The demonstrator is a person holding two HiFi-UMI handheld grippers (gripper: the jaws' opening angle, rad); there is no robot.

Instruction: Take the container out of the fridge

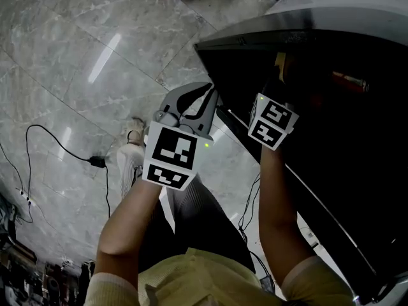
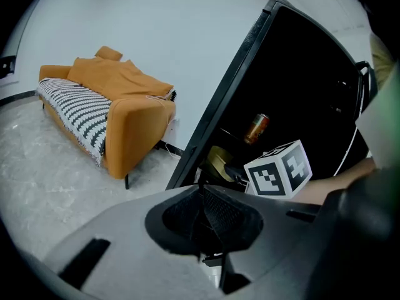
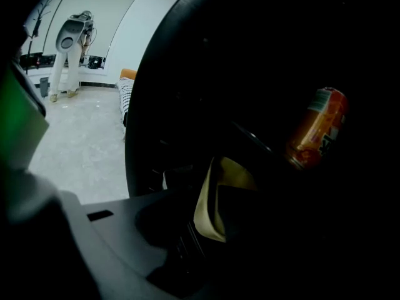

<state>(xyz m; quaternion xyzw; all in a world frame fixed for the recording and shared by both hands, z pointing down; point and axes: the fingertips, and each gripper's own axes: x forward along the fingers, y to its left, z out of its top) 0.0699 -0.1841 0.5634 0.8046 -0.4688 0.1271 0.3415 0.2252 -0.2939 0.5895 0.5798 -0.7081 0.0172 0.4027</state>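
Black open fridge (image 1: 255, 40): interior dark. An orange upholstered sofa (image 2: 125, 124) with a striped throw stands well apart from the fridge, against the white wall. Left gripper (image 2: 201, 192): outside the fridge, just beside its front edge, jaws pressed together on nothing. Right gripper (image 3: 212, 236): reaching inside the fridge, jaws pinching the wall of the pale yellow container (image 3: 209, 199). Container sits inside the fridge, below and near an orange drink can (image 3: 315, 130).
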